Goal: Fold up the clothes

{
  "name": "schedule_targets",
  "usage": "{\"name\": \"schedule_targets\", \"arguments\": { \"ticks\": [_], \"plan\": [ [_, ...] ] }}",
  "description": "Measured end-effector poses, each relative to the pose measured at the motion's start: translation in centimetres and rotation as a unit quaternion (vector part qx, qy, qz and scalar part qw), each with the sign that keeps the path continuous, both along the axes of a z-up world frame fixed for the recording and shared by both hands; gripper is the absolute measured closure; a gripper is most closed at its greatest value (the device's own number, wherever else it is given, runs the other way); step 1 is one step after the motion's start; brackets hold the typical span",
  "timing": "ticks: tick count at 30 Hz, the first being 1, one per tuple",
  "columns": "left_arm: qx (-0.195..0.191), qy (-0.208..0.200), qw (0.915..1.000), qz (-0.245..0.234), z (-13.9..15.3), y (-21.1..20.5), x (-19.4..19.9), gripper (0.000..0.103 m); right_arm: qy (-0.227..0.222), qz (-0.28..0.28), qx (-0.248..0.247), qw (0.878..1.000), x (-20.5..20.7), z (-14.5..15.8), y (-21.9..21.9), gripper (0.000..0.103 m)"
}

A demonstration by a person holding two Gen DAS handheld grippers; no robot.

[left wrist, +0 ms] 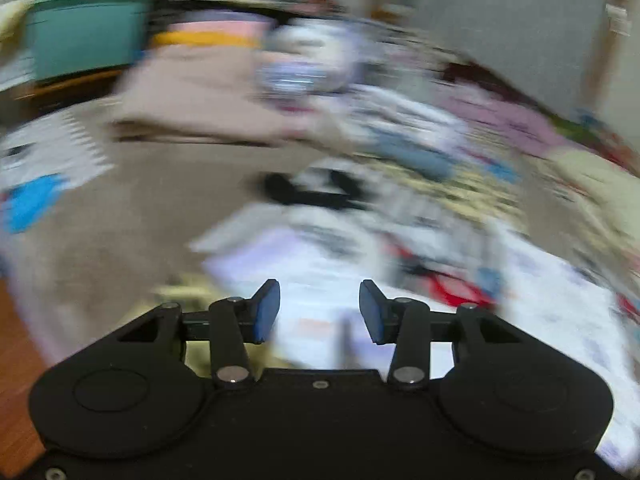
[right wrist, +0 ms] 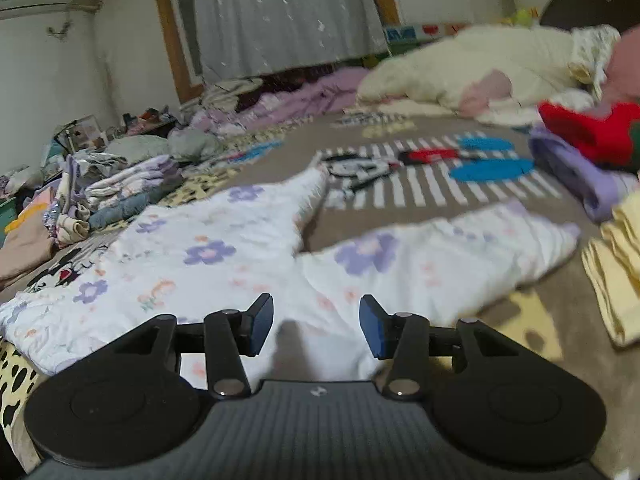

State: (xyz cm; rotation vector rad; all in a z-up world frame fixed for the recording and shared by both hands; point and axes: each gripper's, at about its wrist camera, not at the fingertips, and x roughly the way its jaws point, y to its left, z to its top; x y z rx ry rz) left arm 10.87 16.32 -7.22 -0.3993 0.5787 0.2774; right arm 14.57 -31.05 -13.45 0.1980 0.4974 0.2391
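Observation:
White trousers with purple flowers (right wrist: pixel 208 248) lie spread on the brown printed bedcover (right wrist: pixel 500 312), their two legs fanning away from me. My right gripper (right wrist: pixel 316 324) hovers just over the waist end. It is open, its blue pads (right wrist: pixel 262 326) are apart, and nothing is pinched between them. The left wrist view is heavily blurred. In it my left gripper (left wrist: pixel 319 308) is also open above the same white garment (left wrist: pixel 312 264), and its pads hold nothing.
Folded clothes are stacked at the left (right wrist: pixel 128 188). Red (right wrist: pixel 592 136), lilac (right wrist: pixel 572 172) and yellow (right wrist: pixel 616 272) garments lie at the right. A white duvet (right wrist: pixel 472 68) fills the far side. In the left wrist view a teal box (left wrist: pixel 88 36) stands beside a folded pink pile (left wrist: pixel 192 92).

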Motion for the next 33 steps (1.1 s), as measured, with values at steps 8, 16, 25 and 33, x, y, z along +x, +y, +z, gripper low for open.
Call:
{"name": "schedule_targets", "arguments": {
  "ticks": [8, 16, 25, 33],
  "plan": [
    [0.086, 0.036, 0.9861, -0.137, -4.6, -9.2, 3.5, 0.053, 0.036, 0.003, -0.068, 0.997, 2.0, -1.5, 2.2, 0.048],
    [0.077, 0.035, 0.9860, -0.144, -6.8, -9.3, 3.6, 0.047, 0.005, -0.025, -0.025, 0.999, 1.0, -0.2, -0.4, 0.047],
    [0.046, 0.052, 0.9894, -0.127, -6.3, -8.2, 3.5, 0.045, 0.049, -0.066, -0.023, 0.996, 4.4, -1.3, -3.5, 0.037],
    [0.027, 0.012, 0.9917, -0.125, -3.7, -7.7, 1.3, 0.048, -0.020, -0.117, 0.045, 0.992, 0.9, 0.5, -6.4, 0.042]
  ]
}}
